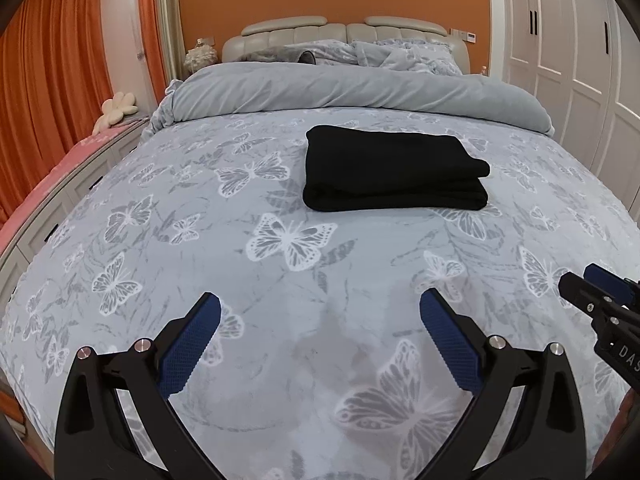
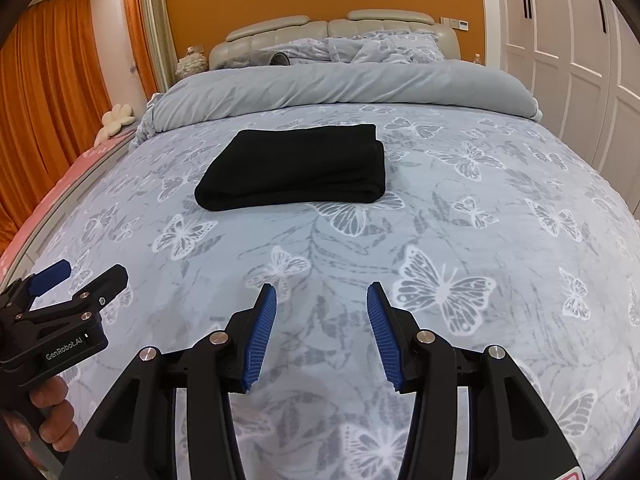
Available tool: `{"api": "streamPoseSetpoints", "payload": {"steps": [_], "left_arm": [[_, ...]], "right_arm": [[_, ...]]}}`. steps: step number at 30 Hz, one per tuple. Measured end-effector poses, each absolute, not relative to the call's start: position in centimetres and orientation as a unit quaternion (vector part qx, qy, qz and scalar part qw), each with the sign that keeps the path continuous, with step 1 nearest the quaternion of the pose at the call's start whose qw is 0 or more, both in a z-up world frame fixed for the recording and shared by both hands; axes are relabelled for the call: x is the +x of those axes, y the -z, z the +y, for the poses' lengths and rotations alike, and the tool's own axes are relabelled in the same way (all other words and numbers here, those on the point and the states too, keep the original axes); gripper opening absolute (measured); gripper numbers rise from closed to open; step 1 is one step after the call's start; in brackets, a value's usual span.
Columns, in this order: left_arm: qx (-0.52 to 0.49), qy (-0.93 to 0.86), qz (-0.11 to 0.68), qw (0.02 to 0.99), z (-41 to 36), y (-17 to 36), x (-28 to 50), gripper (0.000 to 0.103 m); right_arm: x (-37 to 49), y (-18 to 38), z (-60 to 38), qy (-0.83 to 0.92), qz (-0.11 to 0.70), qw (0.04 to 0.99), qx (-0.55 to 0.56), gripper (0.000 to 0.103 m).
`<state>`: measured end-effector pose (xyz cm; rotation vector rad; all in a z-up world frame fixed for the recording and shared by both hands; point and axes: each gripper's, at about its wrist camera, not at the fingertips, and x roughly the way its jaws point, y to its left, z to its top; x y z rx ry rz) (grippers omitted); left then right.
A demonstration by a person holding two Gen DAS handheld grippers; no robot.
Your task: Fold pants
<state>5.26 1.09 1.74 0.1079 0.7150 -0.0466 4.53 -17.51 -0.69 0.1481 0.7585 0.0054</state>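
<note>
The black pants (image 1: pixel 394 170) lie folded in a neat rectangle on the butterfly-print bedspread (image 1: pixel 280 320), near the middle of the bed; they also show in the right wrist view (image 2: pixel 296 168). My left gripper (image 1: pixel 320 304) is open and empty, held above the bedspread well in front of the pants. My right gripper (image 2: pixel 322 292) is open and empty too, also in front of the pants. Each gripper shows at the edge of the other's view, the right one (image 1: pixel 580 280) at the right and the left one (image 2: pixel 86 272) at the left.
A rolled grey duvet (image 1: pixel 352 88) lies across the bed behind the pants, with pillows (image 1: pixel 400 54) and a padded headboard (image 1: pixel 344 30) beyond. White wardrobe doors (image 1: pixel 568 52) stand at the right. Orange curtains (image 1: pixel 52 80) and a pink-topped bench (image 1: pixel 60 172) are at the left.
</note>
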Motion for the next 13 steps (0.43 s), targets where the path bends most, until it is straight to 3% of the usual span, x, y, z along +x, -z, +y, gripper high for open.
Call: {"api": "streamPoseSetpoints", "payload": {"steps": [13], "left_arm": [[0.069,0.041,0.350,0.934,0.33,-1.93,4.93,0.094]], "right_arm": [[4.47,0.62,-17.37,-0.002,0.367,0.928,0.070,0.051]]}}
